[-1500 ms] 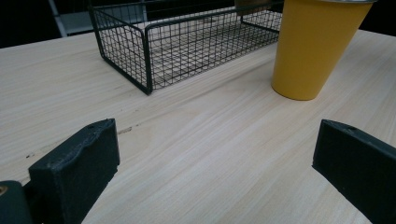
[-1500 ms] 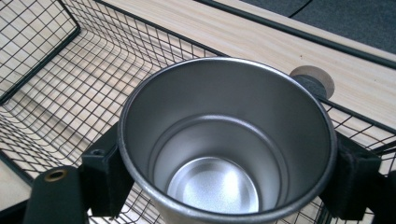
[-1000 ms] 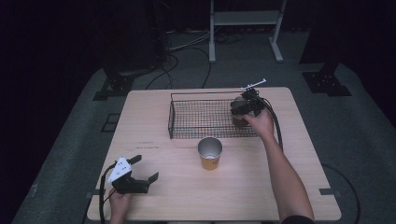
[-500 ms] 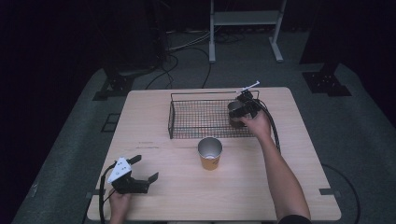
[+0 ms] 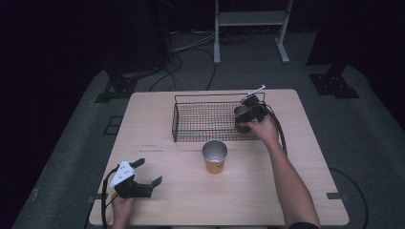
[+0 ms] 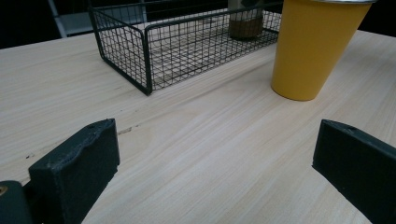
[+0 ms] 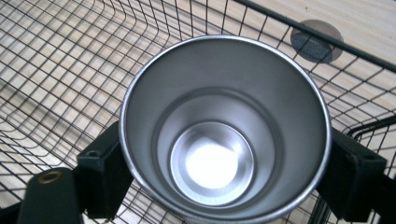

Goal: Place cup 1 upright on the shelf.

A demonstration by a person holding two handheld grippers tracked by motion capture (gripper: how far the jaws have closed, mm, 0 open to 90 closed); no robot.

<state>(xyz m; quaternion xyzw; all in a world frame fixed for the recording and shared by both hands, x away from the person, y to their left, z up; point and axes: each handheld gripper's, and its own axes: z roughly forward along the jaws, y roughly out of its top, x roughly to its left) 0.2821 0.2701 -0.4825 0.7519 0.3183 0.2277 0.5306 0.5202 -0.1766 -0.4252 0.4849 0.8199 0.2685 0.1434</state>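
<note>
Releasing looks like the step in hand: right gripper (image 5: 244, 119) has just been opening its jaws around the steel cup (image 7: 224, 126), which stands upright in the wire basket's (image 5: 191, 136) right end. Pads sit beside the wall; grip looks slack. Left gripper (image 5: 143, 175) idles on the table (image 5: 305, 191), jaws spread, empty. Next: widen, lift straight up clear of the rim. Yellow cup (image 5: 215, 156) waits outside the basket.

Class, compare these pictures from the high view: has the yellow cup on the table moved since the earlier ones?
No. The yellow cup stands at the same spot on the table, just in front of the wire basket, as before.
</note>
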